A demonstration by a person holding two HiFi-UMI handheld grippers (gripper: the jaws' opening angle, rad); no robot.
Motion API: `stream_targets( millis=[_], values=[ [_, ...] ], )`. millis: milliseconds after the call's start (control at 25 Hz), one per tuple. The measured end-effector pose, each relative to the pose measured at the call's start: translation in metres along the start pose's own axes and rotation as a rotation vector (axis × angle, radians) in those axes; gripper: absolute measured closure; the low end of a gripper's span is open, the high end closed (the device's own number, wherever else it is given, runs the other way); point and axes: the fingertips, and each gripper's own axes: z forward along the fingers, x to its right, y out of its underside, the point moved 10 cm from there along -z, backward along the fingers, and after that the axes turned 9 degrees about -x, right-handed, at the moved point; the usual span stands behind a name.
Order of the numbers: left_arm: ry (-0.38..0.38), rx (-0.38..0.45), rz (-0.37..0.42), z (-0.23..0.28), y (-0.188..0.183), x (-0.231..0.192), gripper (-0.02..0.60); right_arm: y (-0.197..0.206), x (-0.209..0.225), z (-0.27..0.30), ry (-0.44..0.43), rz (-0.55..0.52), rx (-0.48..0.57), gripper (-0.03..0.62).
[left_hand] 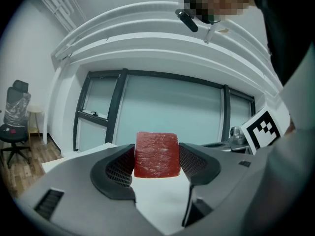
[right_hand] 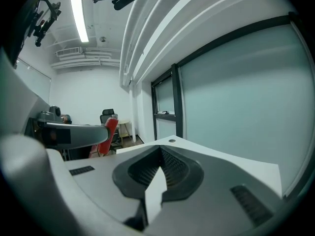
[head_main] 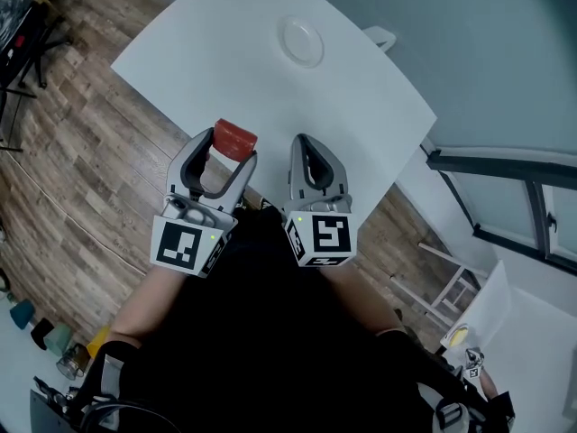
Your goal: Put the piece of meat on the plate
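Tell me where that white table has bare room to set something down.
Almost everywhere: the table is bare left of the plate, and between the plate and the meat held in the left gripper. Nowhere crowded.

No words, brands or numbers can be read anywhere. The only printed signs are black-and-white square code markers: one on the left cube [head_main: 187, 244] behind the left claw [head_main: 232, 149], one on the right cube [head_main: 325, 235] behind the right claw [head_main: 305, 144].
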Motion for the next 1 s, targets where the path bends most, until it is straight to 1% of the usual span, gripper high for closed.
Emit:
stream_targets(
  millis=[160, 320, 440, 600, 800, 880, 1000],
  values=[
    [-0.005, -0.006, 0.0, 0.014, -0.002, -0.003, 0.3, -0.001, 0.008, 0.008, -0.004, 0.006, -0.005, 0.591],
    [0.001, 0.004, 0.007, 0.033, -0.014, 0.005, 0.301, -0.008, 0.029, 0.012, -0.015, 0.004, 0.003, 0.591],
    [0.013, 0.036, 0.027, 0.049, -0.024, 0.014, 0.301, -0.015, 0.049, 0.015, -0.016, 0.007, 0.017, 0.591],
    [-0.012, -0.048, 0.039, 0.073, -0.021, 0.015, 0.3, -0.019, 0.073, 0.033, -0.006, 0.04, 0.039, 0.591],
    [-0.013, -0.093, 0.06, 0.096, -0.015, 0.018, 0.301, -0.016, 0.093, 0.05, -0.011, 0.059, 0.033, 0.591],
    [-0.011, -0.104, 0.073, 0.109, -0.015, 0.013, 0.301, -0.015, 0.099, 0.061, -0.007, 0.06, 0.025, 0.591],
    [0.006, -0.132, 0.08, 0.128, -0.012, 0.001, 0.301, -0.011, 0.107, 0.076, 0.022, 0.077, 0.0, 0.591]
  ],
)
